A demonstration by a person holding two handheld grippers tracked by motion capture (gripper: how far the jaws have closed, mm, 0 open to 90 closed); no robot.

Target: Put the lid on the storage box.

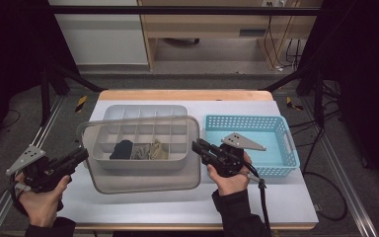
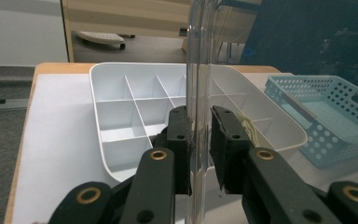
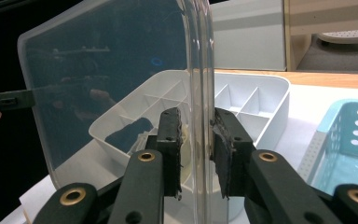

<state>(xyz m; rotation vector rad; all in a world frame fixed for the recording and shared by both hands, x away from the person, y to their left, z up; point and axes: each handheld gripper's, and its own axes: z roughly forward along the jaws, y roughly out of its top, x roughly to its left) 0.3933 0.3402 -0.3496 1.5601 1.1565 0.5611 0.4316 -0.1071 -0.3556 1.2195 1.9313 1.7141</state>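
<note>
1. Left hand-held gripper [image 1: 81, 154] grasps the left rim of the clear lid [image 1: 143, 181]; right hand-held gripper [image 1: 197, 146] grasps its right rim.
2. We see the lid held over the front part of the divided box [image 1: 145, 109], which sits on the worktop [image 1: 276, 197] beside the blue basket [image 1: 281, 148].
3. Step in hand, as we judge: carrying the lid two-handed.
4. We advise keeping both hands level and in step, so the lid neither twists nor slips.

One lid [image 1: 143, 180], one organizer [image 1: 143, 131], one basket [image 1: 249, 123]
</note>
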